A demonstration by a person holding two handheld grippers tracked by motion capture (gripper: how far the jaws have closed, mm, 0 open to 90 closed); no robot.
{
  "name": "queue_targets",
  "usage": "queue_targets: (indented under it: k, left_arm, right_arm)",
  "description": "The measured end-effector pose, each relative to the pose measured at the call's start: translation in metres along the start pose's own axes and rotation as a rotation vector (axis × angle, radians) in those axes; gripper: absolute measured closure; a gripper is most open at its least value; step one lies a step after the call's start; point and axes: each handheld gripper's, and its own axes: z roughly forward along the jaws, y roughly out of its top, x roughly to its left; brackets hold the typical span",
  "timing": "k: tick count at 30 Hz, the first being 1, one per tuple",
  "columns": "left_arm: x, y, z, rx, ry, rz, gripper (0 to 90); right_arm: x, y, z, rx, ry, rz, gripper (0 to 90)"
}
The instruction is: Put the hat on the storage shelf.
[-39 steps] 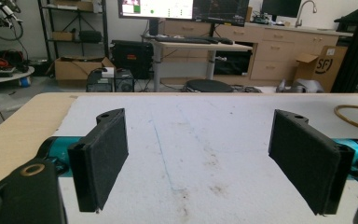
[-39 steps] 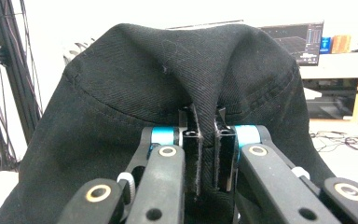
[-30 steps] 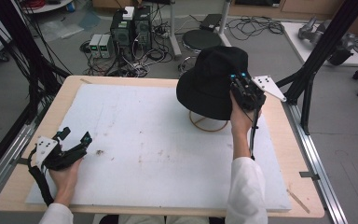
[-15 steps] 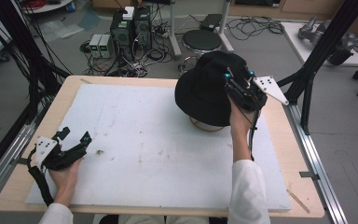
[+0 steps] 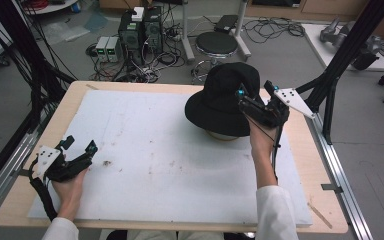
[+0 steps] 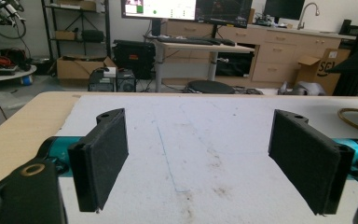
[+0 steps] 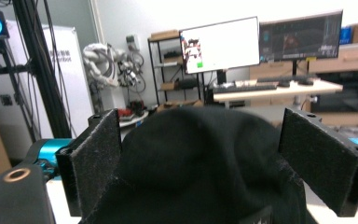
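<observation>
A white board (image 5: 170, 165) with brown stains covers the wooden table (image 5: 310, 150). The black hat (image 5: 222, 100) sits on a round stand at its far right part. The right gripper (image 5: 256, 99) has just been opening its jaws around the hat's crown. The left gripper (image 5: 77, 150) rests open, holding nothing. Computers (image 5: 140, 30), cables and a stool (image 5: 216, 44) stand on the grey floor behind.
</observation>
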Motion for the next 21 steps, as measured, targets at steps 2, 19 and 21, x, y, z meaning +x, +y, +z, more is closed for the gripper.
queue_targets:
  k: [2,19,21]
  left_arm:
    - [0.0,0.0,0.0,-0.002,0.001,-0.001,20.0]
    - [-0.001,0.0,0.001,-0.001,0.0,0.0,20.0]
    - [-0.001,0.0,0.0,-0.002,0.0,0.0,20.0]
  right_arm:
    - [0.003,-0.001,-0.008,-0.002,-0.009,-0.015,12.5]
    - [0.01,-0.034,-0.056,0.059,-0.05,-0.098,11.2]
    - [0.01,-0.039,-0.061,0.014,-0.054,-0.093,11.2]
